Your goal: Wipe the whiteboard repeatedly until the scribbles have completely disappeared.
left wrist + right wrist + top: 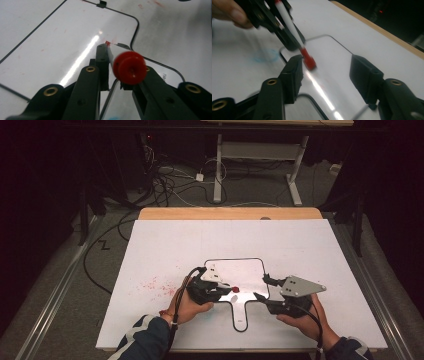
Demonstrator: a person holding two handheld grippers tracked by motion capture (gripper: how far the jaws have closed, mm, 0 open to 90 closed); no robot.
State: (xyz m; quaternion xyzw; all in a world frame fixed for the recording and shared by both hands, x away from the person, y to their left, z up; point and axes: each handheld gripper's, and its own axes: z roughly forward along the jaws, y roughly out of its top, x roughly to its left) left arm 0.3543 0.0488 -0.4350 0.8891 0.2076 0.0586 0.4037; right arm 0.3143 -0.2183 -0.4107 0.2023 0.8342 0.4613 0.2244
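Observation:
A red marker (130,67) with a white barrel is clamped between the jaws of my left gripper (112,46). Its far red end rests on or just above a small paddle-shaped whiteboard (235,270) with a black rim. In the high view the left gripper (220,287) sits at the board's lower left corner, with the marker (235,289) poking out to the right. My right gripper (264,288) is open at the board's lower right corner, pointing left. In the right gripper view the marker's red end (308,60) is just beside the left jaw of my right gripper (327,62), touching neither jaw.
The board lies on a white table sheet (310,250) with red smudges (152,285) at the left and a faint blue smudge (265,55) near the board's handle. A wooden edge (230,213) ends the table at the far side; cables (165,182) and a desk frame lie beyond.

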